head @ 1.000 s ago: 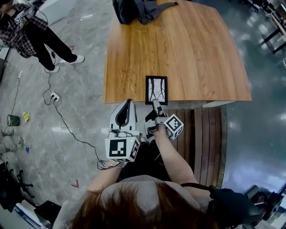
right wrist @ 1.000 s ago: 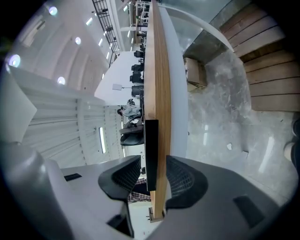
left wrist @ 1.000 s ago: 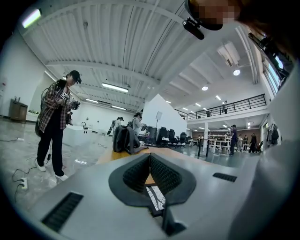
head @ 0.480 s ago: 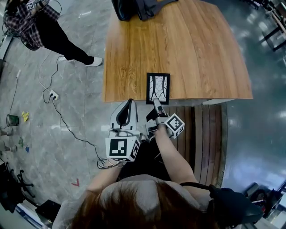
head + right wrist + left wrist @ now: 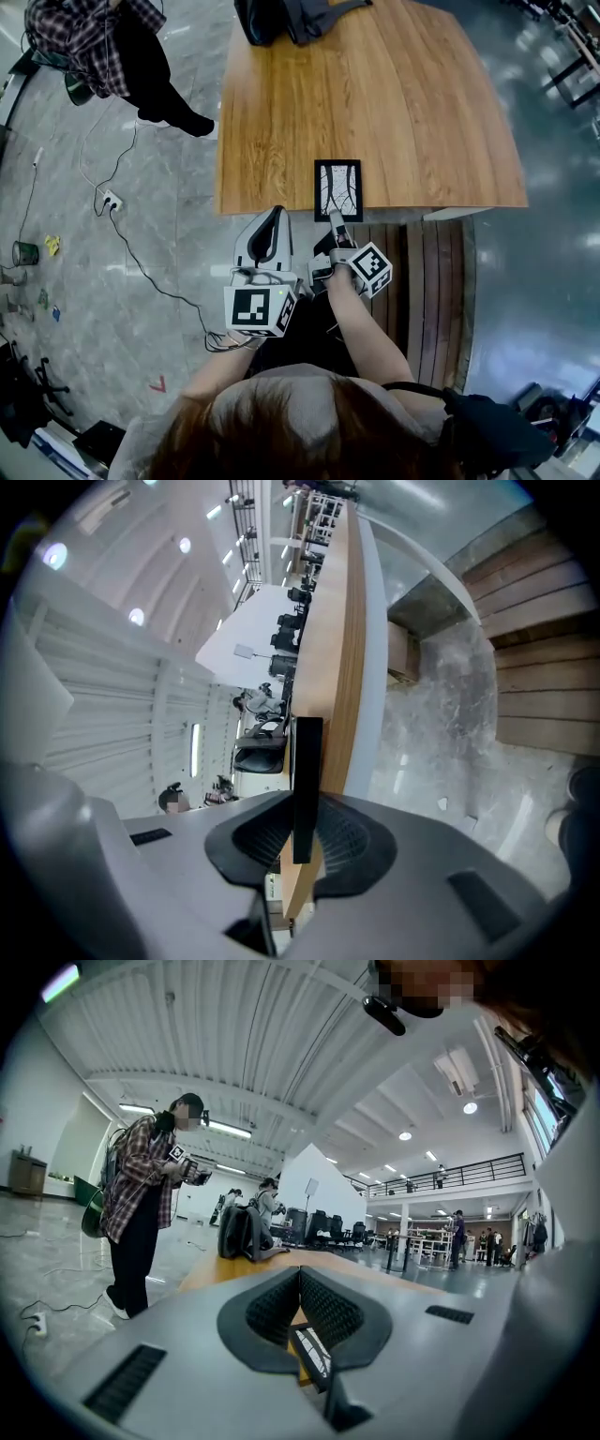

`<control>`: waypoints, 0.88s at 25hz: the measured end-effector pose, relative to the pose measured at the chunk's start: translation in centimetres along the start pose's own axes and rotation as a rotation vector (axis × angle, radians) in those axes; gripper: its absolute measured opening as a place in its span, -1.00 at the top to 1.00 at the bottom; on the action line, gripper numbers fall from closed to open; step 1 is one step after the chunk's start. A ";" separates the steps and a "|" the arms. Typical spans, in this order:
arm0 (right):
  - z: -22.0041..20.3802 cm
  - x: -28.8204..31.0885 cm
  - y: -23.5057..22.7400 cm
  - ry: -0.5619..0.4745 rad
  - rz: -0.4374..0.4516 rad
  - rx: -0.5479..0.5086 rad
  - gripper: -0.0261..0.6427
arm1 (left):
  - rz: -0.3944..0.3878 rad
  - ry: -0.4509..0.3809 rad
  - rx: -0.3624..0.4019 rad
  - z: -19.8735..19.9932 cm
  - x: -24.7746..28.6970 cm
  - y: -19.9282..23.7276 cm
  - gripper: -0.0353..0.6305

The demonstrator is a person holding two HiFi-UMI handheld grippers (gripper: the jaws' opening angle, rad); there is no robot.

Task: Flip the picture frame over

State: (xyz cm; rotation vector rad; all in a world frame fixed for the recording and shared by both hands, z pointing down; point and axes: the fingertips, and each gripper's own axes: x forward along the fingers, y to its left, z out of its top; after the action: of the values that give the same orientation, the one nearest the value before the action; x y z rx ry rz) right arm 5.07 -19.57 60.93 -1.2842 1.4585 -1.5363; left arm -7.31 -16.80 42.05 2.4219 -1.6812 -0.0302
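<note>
picture frame (image 5: 337,189): flat at the counter (image 5: 394,94) near edge, picture up, long side pointing to the far edge
right hand-held gripper (image 5: 335,220): jaws closing, frame's near end between them
left hand-held gripper (image 5: 271,215): jaws together, holding nothing

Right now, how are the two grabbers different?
The right gripper has the picture frame's near edge between its closing jaws; the left gripper's jaws are together with nothing between them. The right gripper is rolled sideways, so the table looks upright in its view; the left gripper sits level. Both point toward the table.
</note>
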 end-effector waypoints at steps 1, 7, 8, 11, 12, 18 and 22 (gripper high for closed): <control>0.1 -0.2 0.3 0.005 -0.008 -0.037 0.66 | -0.002 -0.003 0.000 0.1 0.0 -0.1 0.87; 2.7 -0.9 3.8 0.031 -0.070 -0.474 0.67 | 0.002 -0.019 -0.008 0.7 0.2 -0.1 0.87; 3.3 -0.9 4.3 0.032 -0.084 -0.562 0.67 | 0.004 -0.021 -0.010 0.7 0.3 -0.1 0.87; 4.9 -0.7 6.2 0.035 -0.129 -0.934 0.67 | 0.008 -0.029 -0.017 1.0 0.4 0.0 0.87; 5.2 -0.6 7.0 0.035 -0.143 -1.080 0.67 | 0.009 -0.032 -0.018 1.1 0.4 0.0 0.87; 4.5 0.3 10.4 0.051 -0.187 -1.814 0.67 | 0.033 -0.049 -0.015 1.7 0.0 0.8 0.87; 3.2 0.7 9.9 0.079 -0.207 -2.184 0.67 | 0.071 -0.053 -0.015 2.0 -0.5 2.1 0.87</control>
State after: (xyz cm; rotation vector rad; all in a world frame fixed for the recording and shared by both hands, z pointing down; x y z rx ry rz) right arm 6.20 -22.93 51.19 -2.2289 3.0628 0.7529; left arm -9.72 -17.30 40.36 2.3690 -1.7819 -0.0966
